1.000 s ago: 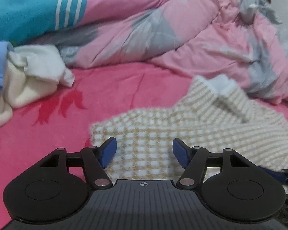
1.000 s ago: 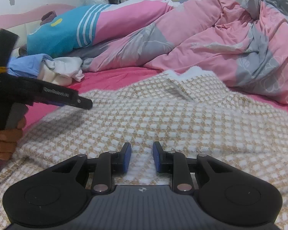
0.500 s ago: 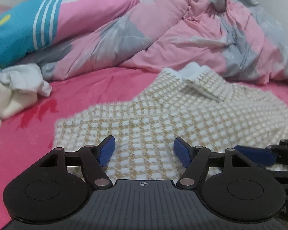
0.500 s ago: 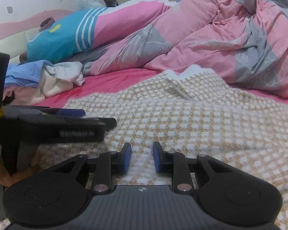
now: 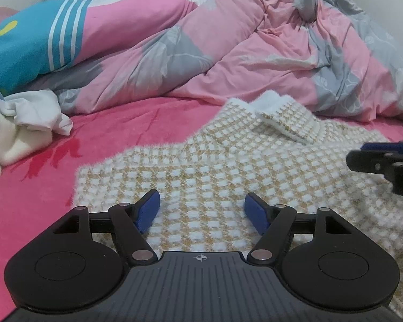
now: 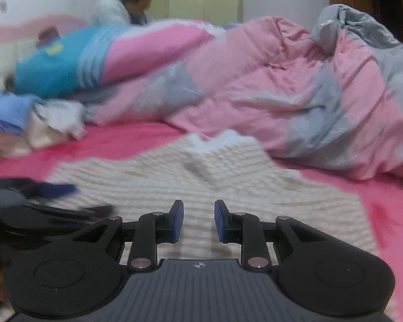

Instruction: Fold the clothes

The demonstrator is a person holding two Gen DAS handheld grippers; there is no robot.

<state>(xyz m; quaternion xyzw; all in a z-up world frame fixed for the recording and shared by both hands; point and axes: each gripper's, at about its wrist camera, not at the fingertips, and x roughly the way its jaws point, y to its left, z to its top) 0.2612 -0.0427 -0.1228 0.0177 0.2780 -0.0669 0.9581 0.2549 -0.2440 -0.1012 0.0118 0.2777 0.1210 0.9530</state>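
Observation:
A fuzzy beige-and-white checked sweater [image 5: 228,166] lies spread flat on the pink bed sheet [image 5: 35,196], its white-lined collar [image 5: 282,118] pointing away from me. My left gripper [image 5: 201,210] hovers over the sweater's near left part, open wide, with nothing between its blue pads. The right wrist view is motion-blurred. There my right gripper [image 6: 198,220] sits over the sweater [image 6: 201,182] near its lower middle, its fingers a narrow gap apart and holding nothing. Each gripper shows at the edge of the other's view: the right gripper [image 5: 384,161] and the left gripper [image 6: 51,190].
A crumpled pink-and-grey duvet [image 5: 241,53] is heaped along the back and right. A pile of white and blue clothes [image 5: 27,123] lies at the left. A person [image 6: 126,5] sits beyond the bed. Bare pink sheet shows left of the sweater.
Both views have swung right and drawn back, so more of the sweater shows. The right gripper is moving fast, blurring its view. Neither gripper's finger gap has changed.

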